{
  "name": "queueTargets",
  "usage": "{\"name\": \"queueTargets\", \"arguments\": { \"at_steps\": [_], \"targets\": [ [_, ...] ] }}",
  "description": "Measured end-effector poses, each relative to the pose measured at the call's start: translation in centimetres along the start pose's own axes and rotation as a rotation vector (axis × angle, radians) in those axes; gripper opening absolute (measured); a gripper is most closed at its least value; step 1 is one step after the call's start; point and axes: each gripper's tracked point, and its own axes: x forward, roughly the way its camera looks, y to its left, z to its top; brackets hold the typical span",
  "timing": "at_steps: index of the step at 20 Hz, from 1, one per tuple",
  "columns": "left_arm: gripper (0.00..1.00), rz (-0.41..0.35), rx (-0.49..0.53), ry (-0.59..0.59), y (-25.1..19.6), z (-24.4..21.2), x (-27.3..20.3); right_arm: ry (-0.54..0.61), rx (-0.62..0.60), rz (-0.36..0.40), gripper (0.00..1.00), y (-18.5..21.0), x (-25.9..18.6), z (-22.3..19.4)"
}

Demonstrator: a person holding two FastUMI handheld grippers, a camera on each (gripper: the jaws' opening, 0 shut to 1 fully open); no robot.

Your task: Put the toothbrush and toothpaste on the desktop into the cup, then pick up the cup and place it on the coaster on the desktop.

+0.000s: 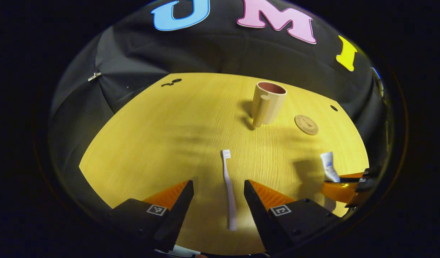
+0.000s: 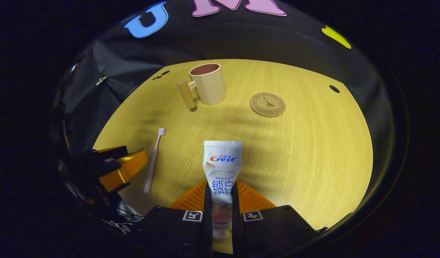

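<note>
Resting: one toothbrush, one cup, one coaster.

A staged recording booth: black cloth wall behind a bare wooden desktop; no household furnishings.

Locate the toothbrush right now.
In the left gripper view, the toothbrush lies flat on the desktop between the open left gripper fingers, bristles toward the cup.

A yellow wood-grain tabletop with a curved edge is seen in front of a draped black cloth wall. Small dark round holes are set into the tabletop near its far edge.
</note>
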Motion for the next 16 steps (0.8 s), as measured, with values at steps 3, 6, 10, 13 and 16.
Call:
{"name": "queueTargets", "arguments": {
  "at_steps": [3,6,10,13,16],
  "targets": [
    [0.86,0.011,-0.006,0.029,0.0,-0.1,1.2,-0.007,0.017,0.021,0.26,-0.7,-1.2,0.2],
    [0.78,0.030,0.013,0.047,-0.1,0.1,2.5,-0.009,0.024,0.035,0.25,-1.6,-1.6,0.2],
    [0.75,0.054,0.040,0.107,-0.3,-0.5,4.0,-0.015,0.039,0.050,0.25,-2.4,-1.4,0.5],
    [0.70,0.043,0.038,0.119,-0.8,-0.6,4.2,-0.023,0.050,0.056,0.25,-3.0,-1.3,0.7],
    [0.59,0.010,0.032,0.140,-1.3,-0.7,4.6,-0.028,0.074,0.061,0.25,-3.6,-1.8,0.9]
  ]
}}
